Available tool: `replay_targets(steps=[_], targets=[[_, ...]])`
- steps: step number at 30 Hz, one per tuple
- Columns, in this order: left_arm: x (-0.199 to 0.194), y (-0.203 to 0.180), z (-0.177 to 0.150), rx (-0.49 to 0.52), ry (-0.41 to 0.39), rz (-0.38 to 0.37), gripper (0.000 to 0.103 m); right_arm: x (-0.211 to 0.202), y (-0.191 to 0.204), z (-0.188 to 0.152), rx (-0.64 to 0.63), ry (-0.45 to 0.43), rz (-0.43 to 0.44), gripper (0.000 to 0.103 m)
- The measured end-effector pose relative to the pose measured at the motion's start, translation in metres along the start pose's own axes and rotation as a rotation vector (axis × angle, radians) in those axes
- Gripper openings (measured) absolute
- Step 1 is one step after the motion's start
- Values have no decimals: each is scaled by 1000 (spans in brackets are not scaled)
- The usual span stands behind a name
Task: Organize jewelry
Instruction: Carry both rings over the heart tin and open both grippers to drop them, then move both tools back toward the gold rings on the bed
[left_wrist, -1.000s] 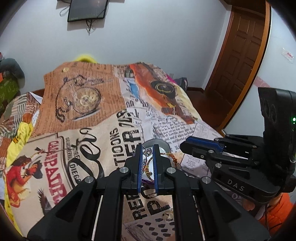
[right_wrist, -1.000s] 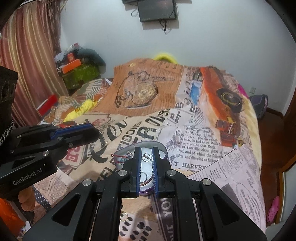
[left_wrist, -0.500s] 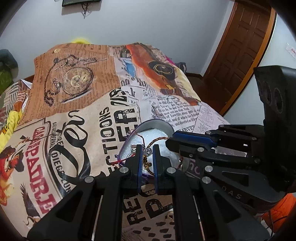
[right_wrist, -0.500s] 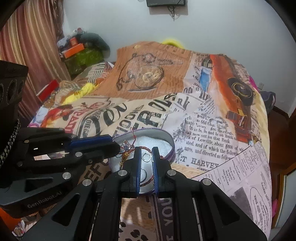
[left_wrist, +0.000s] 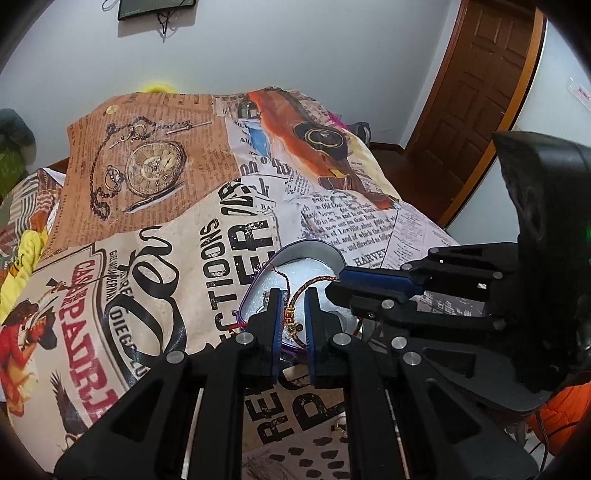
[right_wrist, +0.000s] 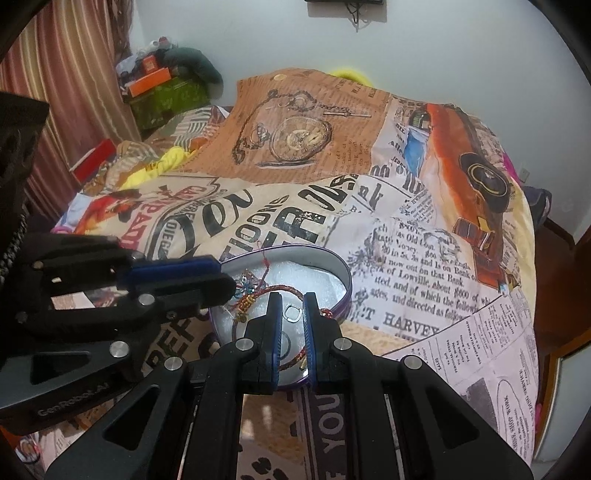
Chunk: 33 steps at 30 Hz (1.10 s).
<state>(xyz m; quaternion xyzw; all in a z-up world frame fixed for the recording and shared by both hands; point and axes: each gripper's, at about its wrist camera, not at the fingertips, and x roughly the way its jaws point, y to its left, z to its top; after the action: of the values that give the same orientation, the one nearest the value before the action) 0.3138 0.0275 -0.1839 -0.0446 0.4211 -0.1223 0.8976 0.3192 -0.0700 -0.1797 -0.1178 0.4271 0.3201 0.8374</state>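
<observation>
A heart-shaped tin (left_wrist: 314, 246) (right_wrist: 334, 264) with purple rim and white padding lies open on the printed bedspread. A red-and-gold thread bracelet (left_wrist: 310, 282) (right_wrist: 284, 290) with gold beads lies across it. My left gripper (left_wrist: 293, 295) (right_wrist: 231, 286) hangs low over the tin's near-left part, jaws a little apart around the bracelet's beaded section. My right gripper (right_wrist: 293, 299) (left_wrist: 334, 284) stands over the tin's near side, jaws narrowly apart with a small metal ring (right_wrist: 293, 313) between them. I cannot tell if either grips anything.
A small gold piece (left_wrist: 340, 426) lies on the bedspread near the front. Clutter of boxes and clothes (right_wrist: 162, 88) sits by the curtain at the far left. A wooden door (left_wrist: 476, 96) stands at the right beyond the bed edge.
Both grippers have come down closer over the tin and toward each other. The bracelet now lies across the padding between them.
</observation>
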Motion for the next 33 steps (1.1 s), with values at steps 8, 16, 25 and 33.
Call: replay_targets(steps=[8,16,25,33], targets=[[-18,1,2,-9,-21,17,9,-6,1,1,3,5,-9,27],[-44,-1,1,0,-48,42,9,-26,7,3,0,-36,-24,28],[-63,-13,-13,25,-34,44,9,-49,13,-9,19,-48,-22,28],[-65,-22,-33,27,8,38,14,-63,18,-27,40,-42,-25,28]])
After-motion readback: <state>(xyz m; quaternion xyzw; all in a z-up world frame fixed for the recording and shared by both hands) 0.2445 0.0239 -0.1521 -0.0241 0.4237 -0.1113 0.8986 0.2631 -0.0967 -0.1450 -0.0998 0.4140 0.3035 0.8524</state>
